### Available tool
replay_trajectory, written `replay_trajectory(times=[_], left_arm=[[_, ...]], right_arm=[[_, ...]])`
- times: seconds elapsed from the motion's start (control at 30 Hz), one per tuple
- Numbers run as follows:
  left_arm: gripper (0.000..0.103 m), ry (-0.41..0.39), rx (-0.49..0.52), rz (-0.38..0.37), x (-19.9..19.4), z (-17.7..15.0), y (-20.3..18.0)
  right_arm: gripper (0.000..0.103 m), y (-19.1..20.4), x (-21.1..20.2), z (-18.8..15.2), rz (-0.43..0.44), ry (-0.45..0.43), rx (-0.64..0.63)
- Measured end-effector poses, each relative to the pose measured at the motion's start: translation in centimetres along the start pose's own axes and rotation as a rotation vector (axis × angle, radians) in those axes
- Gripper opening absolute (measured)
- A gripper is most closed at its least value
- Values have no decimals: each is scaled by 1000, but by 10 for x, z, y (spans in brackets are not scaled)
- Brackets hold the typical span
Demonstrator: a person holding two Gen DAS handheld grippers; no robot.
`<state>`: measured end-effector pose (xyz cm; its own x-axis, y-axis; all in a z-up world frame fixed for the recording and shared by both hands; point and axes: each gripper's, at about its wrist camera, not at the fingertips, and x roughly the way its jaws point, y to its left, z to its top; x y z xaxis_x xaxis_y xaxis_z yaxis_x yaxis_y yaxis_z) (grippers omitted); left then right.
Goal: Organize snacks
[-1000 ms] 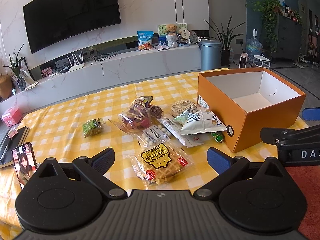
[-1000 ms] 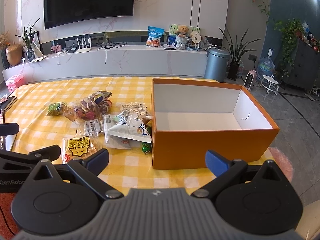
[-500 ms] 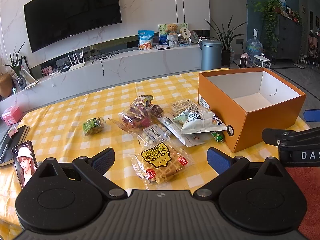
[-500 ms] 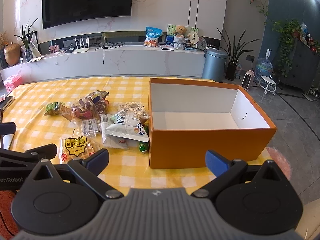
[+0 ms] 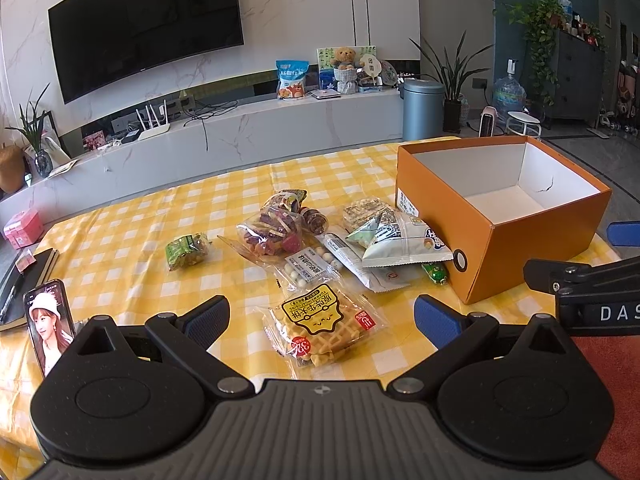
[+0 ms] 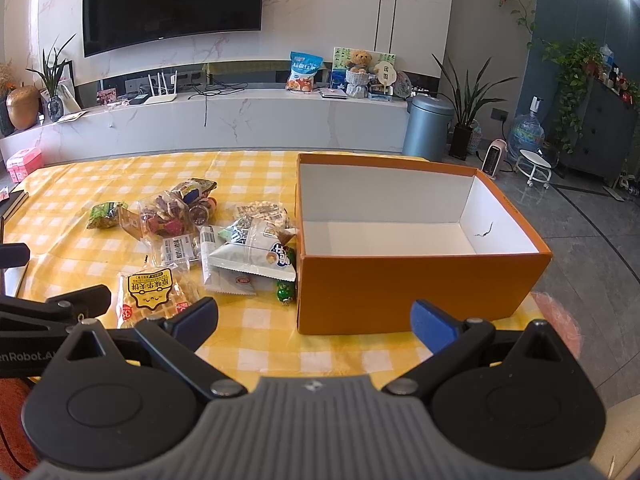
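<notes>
My left gripper [image 5: 322, 316] hangs with its jaws spread wide and nothing between them, low over the near edge of the yellow checked tablecloth [image 5: 120, 240]. My right gripper [image 6: 314, 318] is likewise agape and empty, facing the long side of the orange box [image 6: 400, 288].

Just ahead of my left fingers lies the waffle packet [image 5: 324, 326], flat on the cloth in clear, crinkly film. I judge it light, and the waffle inside brittle enough to crack under a hard squeeze. The film looks slippery, so I would take it across the body of the waffle, where there is thickness to bite on, or pinch the sealed end flap.

Beyond it sits the small packet of white balls [image 5: 306, 270], then the bag of purple and pink sweets [image 5: 272, 236], all loose and shifting inside soft film. To the right, the puffed white bag [image 5: 400, 240] rests on a flat white sachet [image 5: 376, 276], its corner touching the box wall. It is full of air, I think, and will squash or slide away, so a seam is the safer hold. A small green sweet [image 5: 436, 272] lies by the foot of the box, and a green packet [image 5: 187, 249] sits apart to the left.

The box stands open, its white interior bare, so no snack has gone in yet.
</notes>
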<state>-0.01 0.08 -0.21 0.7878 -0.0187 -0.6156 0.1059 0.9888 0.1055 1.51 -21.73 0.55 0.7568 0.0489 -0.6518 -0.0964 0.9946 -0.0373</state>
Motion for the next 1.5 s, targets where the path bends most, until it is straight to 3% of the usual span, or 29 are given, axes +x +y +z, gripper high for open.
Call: replay_trajectory(times=[0.67,0.83,0.97,1.03,1.1,1.13,1.27,1.4,1.5], left_arm=[[103,-3,-21,-7,0,-6,3],[103,-11,-41,-54,7,-12,14],[102,4,-86,-51,17,-21,26],[93,19,-112,-87,25,-24,32],[90,26,-140,-128,33,-27,39],[90,22,-131,-146,37,-28,40],[98,-9,0,-151,50,-31,38],[99,35,-11,-165,66,-28,45],[99,66,36,-191,77,-27,47]], right_arm=[[100,2,4,-3,6,4,1],[100,-2,8,-10,68,-69,5],[100,-1,16,-16,127,-114,2],[100,4,24,-18,147,-101,-16],[93,9,31,-18,180,-87,-28],[85,12,35,-17,198,-84,-34],[66,27,54,-18,254,-52,-98],[64,38,71,-17,276,-25,-148],[60,45,83,-17,289,-2,-174]])
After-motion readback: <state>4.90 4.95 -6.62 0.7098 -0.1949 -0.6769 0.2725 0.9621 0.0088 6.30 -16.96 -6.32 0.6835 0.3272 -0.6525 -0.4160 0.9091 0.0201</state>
